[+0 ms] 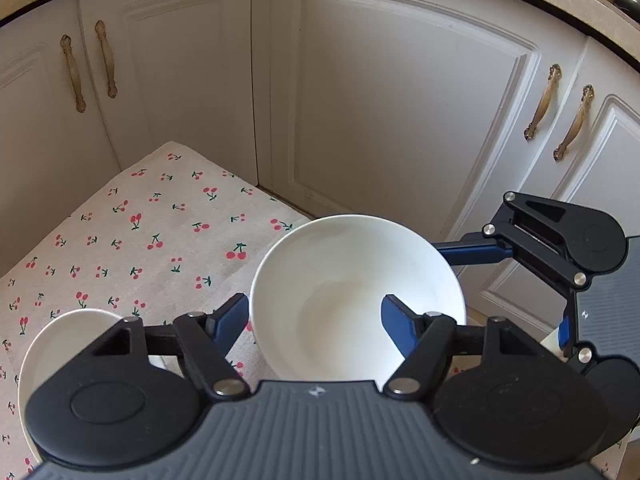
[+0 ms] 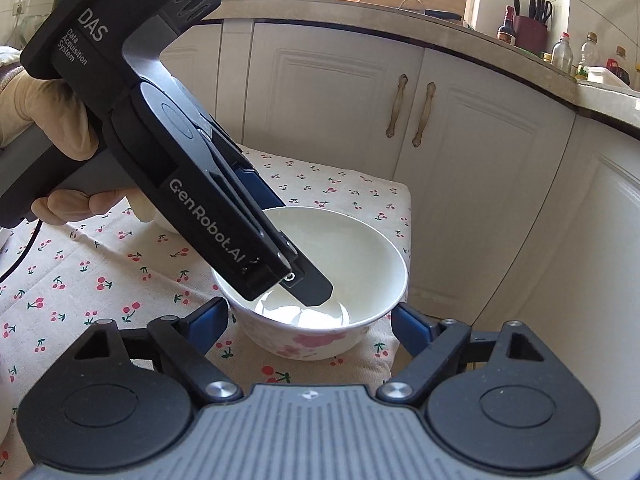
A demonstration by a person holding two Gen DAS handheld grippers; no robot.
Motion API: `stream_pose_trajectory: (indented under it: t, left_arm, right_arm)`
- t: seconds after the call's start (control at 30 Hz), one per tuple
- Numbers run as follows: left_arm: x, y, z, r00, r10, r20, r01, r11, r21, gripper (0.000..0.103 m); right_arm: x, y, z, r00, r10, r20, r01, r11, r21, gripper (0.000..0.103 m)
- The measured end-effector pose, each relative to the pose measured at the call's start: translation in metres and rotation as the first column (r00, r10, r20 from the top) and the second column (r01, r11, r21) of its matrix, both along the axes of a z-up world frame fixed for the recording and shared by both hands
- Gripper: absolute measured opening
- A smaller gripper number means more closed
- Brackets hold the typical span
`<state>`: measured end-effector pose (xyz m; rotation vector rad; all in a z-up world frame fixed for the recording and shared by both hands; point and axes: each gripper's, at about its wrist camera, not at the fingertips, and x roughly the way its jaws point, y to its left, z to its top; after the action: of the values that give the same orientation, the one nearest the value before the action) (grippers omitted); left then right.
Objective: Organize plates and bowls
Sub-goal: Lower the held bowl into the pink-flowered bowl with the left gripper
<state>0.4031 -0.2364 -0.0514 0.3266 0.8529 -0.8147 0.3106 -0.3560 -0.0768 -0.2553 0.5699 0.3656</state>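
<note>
Scene: low worktop covered with a cream cloth printed with red cherries (image 1: 152,240), set against white panelled cabinet doors (image 1: 380,100) with aged brass handles (image 1: 542,102).

Task object: white ceramic bowl with pink blossom print on its outer wall (image 2: 316,340). It stands upright on the cloth, near the cloth's edge on the cabinet side. Interior empty, glossy.

Left gripper (image 1: 314,312): angled steeply down into the bowl. Fingers apart and straddling the bowl's wall. One blue finger (image 1: 232,320) sits outside, right at the wall. The other is inside the bowl, with bare interior showing between it and that wall. No clamp on the wall seen. The right wrist view confirms the dark inner tip low inside the bowl. The person's left hand (image 2: 60,120) is wrapped around the grip.

Right gripper (image 2: 310,312): fingers apart, one on each side of the same bowl, both tips close to the rim. Cannot tell whether either finger presses on it.

Second object: plain white bowl (image 1: 60,344), on the cloth beside the first. It is largely hidden under the left gripper's body.

Background: stone counter top (image 2: 400,16) above the cabinets, carrying bottles and a knife holder.
</note>
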Motion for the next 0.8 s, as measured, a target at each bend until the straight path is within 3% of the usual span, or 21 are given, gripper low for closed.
stream_pose_trajectory:
  t: [0.8]
  left_arm:
    - [-0.010, 0.004, 0.006, 1.000, -0.025, -0.008, 0.025, 1.000, -0.019, 0.067]
  right_arm:
    - [-0.005, 0.006, 0.009, 0.999, -0.002, -0.036, 0.001, 1.000, -0.009, 0.091]
